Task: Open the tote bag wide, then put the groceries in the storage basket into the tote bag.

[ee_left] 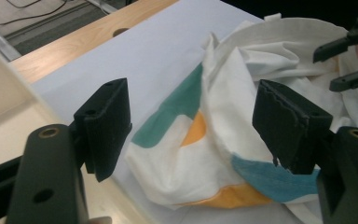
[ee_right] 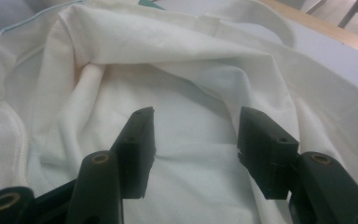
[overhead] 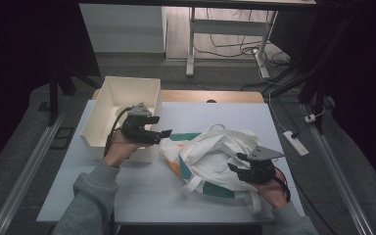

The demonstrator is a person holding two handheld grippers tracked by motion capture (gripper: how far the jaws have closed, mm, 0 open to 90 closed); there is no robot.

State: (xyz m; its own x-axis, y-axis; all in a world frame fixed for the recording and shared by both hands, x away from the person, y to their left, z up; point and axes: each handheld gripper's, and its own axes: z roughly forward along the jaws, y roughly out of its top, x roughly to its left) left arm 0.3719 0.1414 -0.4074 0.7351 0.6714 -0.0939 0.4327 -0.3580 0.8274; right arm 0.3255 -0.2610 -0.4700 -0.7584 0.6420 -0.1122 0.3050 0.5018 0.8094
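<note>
A crumpled white cloth bag [overhead: 215, 156] with green and orange patches lies on the white table top [overhead: 142, 196]. My left gripper [overhead: 162, 135] hovers at the bag's left end, in front of the box, jaws open and empty; the bag [ee_left: 223, 140] lies beyond its fingers [ee_left: 105, 123]. My right gripper [overhead: 235, 163] stands open over the bag's right side, just above the white cloth [ee_right: 191, 93], with nothing between its fingers [ee_right: 137, 144]. The right gripper [ee_left: 349, 60] also appears far off in the left gripper view.
An open white box [overhead: 122, 110] stands at the table's back left, right beside my left hand. A wooden strip [overhead: 210, 96] runs along the table's far edge. A power strip [overhead: 295, 142] and cables lie on the floor to the right.
</note>
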